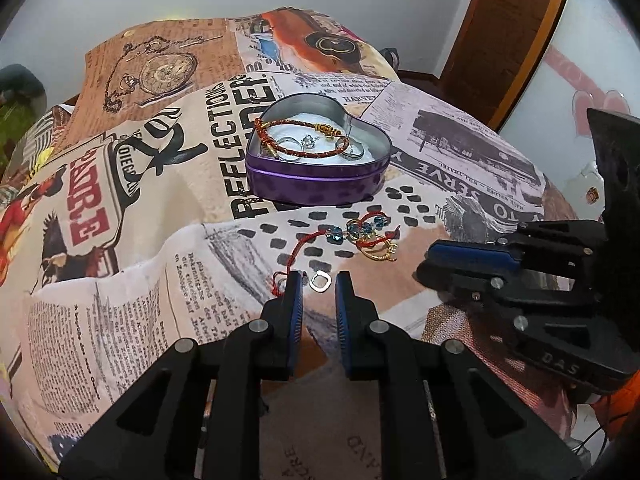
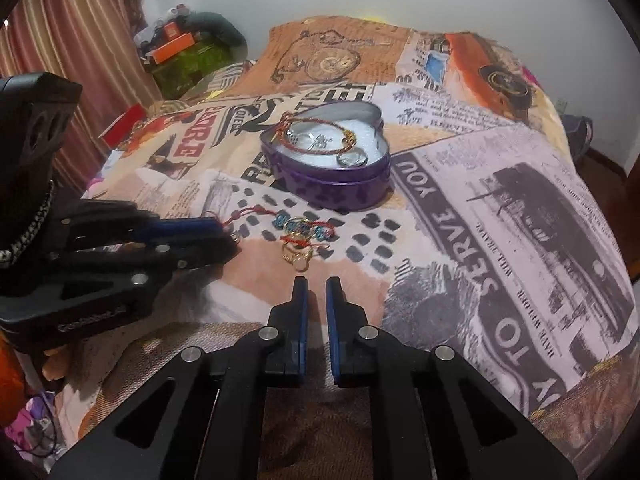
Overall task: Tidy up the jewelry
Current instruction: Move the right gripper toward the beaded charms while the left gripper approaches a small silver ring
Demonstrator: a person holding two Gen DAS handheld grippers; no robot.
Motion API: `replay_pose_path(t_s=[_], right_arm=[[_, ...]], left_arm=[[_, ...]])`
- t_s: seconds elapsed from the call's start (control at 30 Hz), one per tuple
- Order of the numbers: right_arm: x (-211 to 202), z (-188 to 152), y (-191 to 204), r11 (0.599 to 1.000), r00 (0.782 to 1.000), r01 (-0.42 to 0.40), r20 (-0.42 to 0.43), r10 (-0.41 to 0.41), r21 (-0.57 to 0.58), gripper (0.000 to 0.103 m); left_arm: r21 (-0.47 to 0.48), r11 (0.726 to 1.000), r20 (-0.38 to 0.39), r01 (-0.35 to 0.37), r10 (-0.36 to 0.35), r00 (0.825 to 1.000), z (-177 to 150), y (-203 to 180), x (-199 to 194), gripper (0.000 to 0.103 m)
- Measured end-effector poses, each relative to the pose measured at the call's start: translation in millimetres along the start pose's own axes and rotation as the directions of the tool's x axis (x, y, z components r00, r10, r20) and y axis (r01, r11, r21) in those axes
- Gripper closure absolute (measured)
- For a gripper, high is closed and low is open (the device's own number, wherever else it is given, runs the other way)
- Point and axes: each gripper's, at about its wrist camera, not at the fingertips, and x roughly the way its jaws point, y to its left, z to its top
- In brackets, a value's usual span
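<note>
A purple heart-shaped tin (image 1: 316,184) stands open on the printed blanket. Inside it lie a red-and-gold braided bracelet (image 1: 304,136) and silver rings (image 1: 354,148). In front of the tin, a red cord bracelet with blue beads (image 1: 356,228) is tangled with gold hoops (image 1: 380,252). My left gripper (image 1: 319,280) is low over the blanket, its jaws narrowly apart. A small silver ring (image 1: 320,281) lies between its tips, untouched. My right gripper (image 2: 316,282) is shut on nothing, just short of the gold hoops (image 2: 298,258). The tin (image 2: 340,188) shows beyond it.
The blanket (image 1: 160,280) is rumpled, with a fold to the left. A wooden door frame (image 1: 500,40) rises at the right. A striped curtain (image 2: 60,40) and a pile of boxes (image 2: 180,48) are at the far left.
</note>
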Motion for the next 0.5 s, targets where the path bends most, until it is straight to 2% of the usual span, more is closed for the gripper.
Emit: replay_pose_path(t_s=[0.13, 0.27, 0.33, 0.5], right_arm=[[2, 2, 1, 1.0, 1.0, -0.012, -0.008, 0.012, 0.001, 0.085], [6, 5, 3, 1.0, 1.0, -0.002, -0.008, 0.002, -0.017, 0.085], [8, 7, 3, 1.0, 1.0, -0.001, -0.009, 0.001, -0.027, 0.085], [15, 13, 8, 0.998, 1.0, 0.007, -0.013, -0.008, -0.056, 0.085]], left_arm=[[0.001, 1.0, 0.003, 0.007, -0.007, 1.0, 1, 1, 3, 0.087], [0.022, 1.0, 0.014, 0.0, 0.0, 1.0, -1, -1, 2, 0.088], [0.018, 1.0, 0.017, 0.006, -0.006, 1.0, -2, 0, 2, 0.094], [0.001, 1.0, 0.028, 0.023, -0.023, 0.999, -3, 3, 0, 0.094]])
